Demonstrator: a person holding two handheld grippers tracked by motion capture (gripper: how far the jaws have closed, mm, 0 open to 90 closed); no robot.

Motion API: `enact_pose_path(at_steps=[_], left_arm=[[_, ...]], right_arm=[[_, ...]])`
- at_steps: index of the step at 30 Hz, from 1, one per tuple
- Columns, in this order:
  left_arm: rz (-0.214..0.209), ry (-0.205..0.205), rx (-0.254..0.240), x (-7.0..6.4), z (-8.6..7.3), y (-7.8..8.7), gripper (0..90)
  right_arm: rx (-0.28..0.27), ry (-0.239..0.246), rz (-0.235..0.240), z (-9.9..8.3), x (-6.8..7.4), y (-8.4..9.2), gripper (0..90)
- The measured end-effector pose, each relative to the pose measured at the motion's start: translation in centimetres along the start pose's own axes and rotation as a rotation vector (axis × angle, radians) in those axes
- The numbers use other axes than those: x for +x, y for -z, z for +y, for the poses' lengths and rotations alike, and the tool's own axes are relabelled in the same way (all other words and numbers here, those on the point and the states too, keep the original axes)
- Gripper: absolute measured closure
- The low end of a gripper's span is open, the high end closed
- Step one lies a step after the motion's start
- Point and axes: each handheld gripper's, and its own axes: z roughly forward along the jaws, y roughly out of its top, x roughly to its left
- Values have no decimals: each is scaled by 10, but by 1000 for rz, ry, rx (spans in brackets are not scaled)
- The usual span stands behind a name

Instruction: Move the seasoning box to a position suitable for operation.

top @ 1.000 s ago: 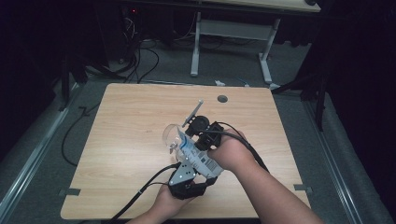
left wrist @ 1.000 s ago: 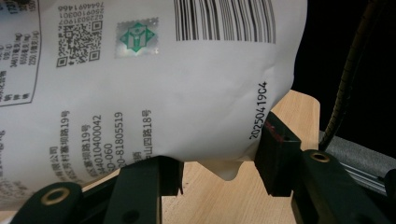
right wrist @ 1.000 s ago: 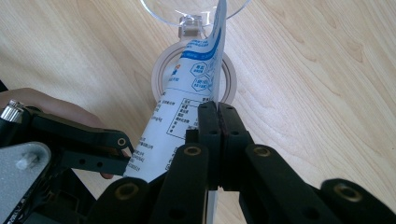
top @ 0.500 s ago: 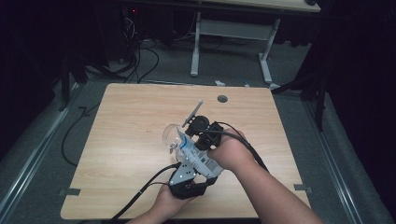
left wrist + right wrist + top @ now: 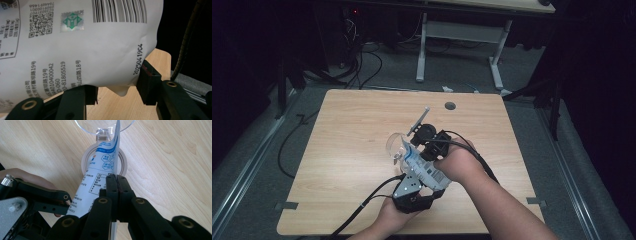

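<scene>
Pale wood table point(image 5: 342, 150), grain showing, a round cable hole point(image 5: 450, 106) near its far edge; black cables point(image 5: 362, 65) trail over the dark floor beyond, and a white desk frame point(image 5: 457, 45) stands behind. Both hands meet near the table's front middle. A white plastic pouch point(image 5: 419, 167), soft and creased, printed with a barcode, QR code and blue panels, is held between the two grippers. In the left gripper view the pouch bulges across the black jaws and blocks most of the table. Left gripper point(image 5: 116, 88): jaws partway apart, pouch's lower end between them, pads against its sides, pinching it. Right gripper point(image 5: 116, 182): jaws pressed together on the thin flat edge of the pouch, which stands upright from them. The pouch's top tilts into a clear round cup point(image 5: 105, 126), which sits just beyond the right jaws; under the pouch lies a pale ring of tape point(image 5: 125, 162), flat on the wood. A thin grey rod point(image 5: 419, 120) sticks up at an angle just past the grippers. The left hand point(image 5: 30, 180) shows beside the pouch
</scene>
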Motion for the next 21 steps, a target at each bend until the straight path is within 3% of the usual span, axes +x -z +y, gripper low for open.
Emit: enact_pose_path(at_steps=[21], left_arm=[[-7, -8, -1, -1, -1, -1, 558]], right_arm=[[9, 1, -3, 0, 1, 0, 900]])
